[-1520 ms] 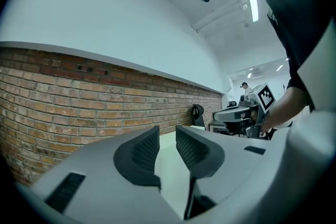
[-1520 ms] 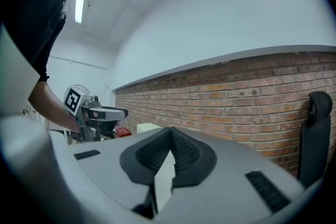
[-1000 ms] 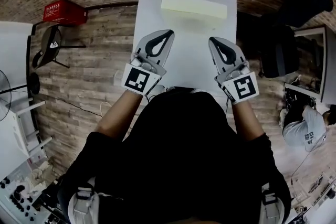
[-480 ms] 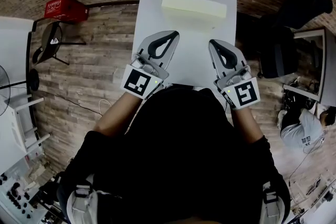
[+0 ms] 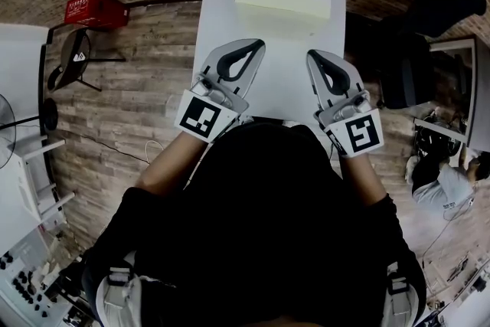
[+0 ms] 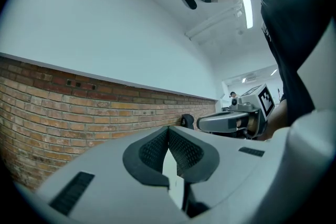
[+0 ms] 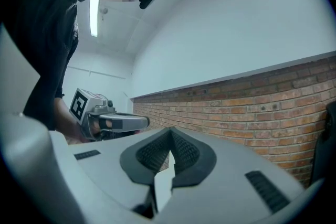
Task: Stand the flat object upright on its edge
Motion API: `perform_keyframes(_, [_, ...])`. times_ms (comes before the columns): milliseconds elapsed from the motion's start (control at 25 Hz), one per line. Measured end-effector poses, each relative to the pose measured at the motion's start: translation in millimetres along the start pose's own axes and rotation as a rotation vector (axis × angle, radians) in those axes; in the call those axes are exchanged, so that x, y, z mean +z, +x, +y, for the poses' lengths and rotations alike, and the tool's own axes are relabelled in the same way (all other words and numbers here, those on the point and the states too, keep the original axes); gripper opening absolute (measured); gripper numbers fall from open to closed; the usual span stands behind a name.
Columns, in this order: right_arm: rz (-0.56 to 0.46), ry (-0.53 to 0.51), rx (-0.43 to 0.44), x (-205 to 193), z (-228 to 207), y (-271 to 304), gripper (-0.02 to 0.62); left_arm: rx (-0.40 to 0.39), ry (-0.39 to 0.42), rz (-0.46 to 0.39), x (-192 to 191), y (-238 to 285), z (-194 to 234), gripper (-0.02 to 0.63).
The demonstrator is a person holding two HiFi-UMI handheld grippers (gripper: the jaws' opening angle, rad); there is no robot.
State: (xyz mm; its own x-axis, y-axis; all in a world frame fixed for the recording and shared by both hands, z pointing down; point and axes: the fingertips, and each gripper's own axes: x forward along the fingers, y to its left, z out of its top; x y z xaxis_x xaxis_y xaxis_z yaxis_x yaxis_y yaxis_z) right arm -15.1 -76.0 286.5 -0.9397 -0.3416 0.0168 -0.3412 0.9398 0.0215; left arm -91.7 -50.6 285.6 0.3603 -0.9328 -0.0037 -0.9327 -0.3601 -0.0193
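Yellow slab (image 5: 282, 2) lies flat at the far end of the white bench (image 5: 279, 76), its long side running across. It is not yet stood on edge. The left tongs (image 5: 255, 47) and the right tongs (image 5: 314, 55) hover side by side over the near half of the bench, both pointing towards the slab and well apart from it. Each pair is fully closed, tips meeting, with nothing held between them. A red box (image 5: 95, 11) sits on the wooden floor (image 5: 145, 88) to the bench's left.
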Motion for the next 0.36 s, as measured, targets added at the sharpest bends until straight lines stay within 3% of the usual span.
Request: perform_keyframes(360, [-0.003,-0.006,0.014,1.3,8.8,1.3,0.005,0.002,0.003,-0.002,1.4,-5.8,-1.3,0.020])
